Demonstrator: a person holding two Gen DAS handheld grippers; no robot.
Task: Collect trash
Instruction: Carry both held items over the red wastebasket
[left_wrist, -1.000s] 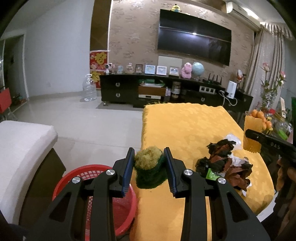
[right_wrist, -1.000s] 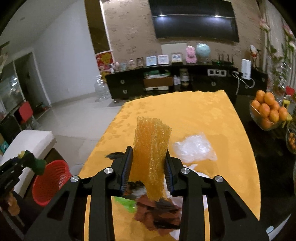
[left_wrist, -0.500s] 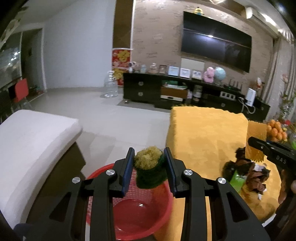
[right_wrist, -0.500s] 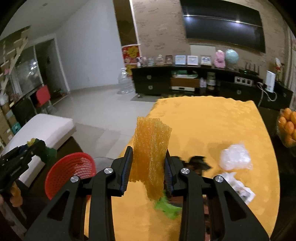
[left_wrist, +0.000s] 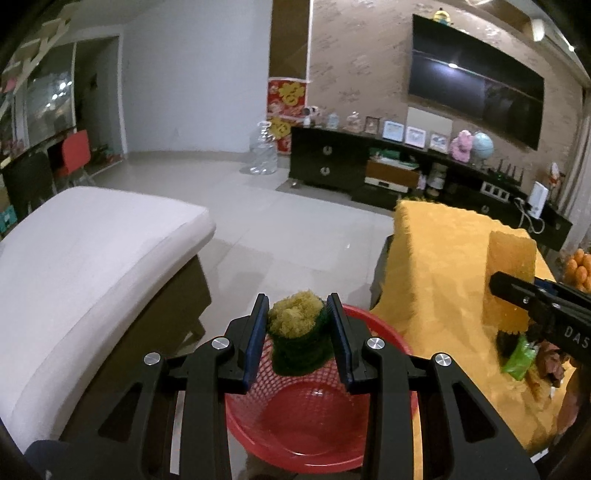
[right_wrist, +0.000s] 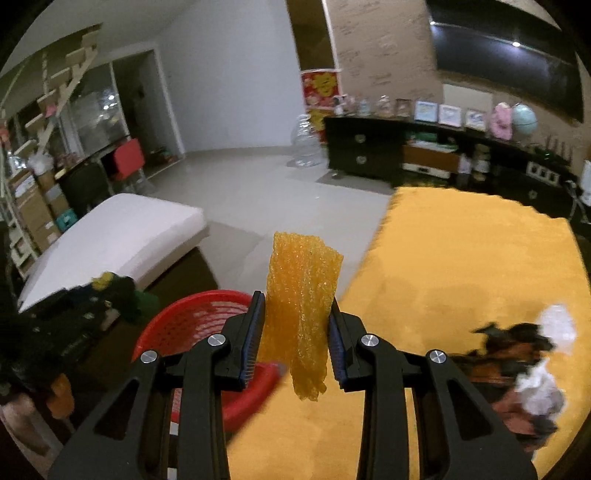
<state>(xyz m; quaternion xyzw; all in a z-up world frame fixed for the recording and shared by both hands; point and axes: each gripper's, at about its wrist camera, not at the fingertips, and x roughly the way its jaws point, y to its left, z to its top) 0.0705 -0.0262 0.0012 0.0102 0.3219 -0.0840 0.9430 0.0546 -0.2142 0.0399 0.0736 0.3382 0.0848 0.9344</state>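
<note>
Here the left gripper (left_wrist: 297, 334) jaws clamp a scouring pad (left_wrist: 297, 341), the right gripper (right_wrist: 297, 334) jaws an orange mesh strip (right_wrist: 301, 314).

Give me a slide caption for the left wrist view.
Left gripper holds a green-yellow scourer above the red basket.

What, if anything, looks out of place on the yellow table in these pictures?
A heap of litter sits near the table's close right corner: dark brown scraps, crumpled white plastic and a green wrapper. It looks odd because the rest of the yellow cloth is bare. Nothing looks spilled or broken.
</note>
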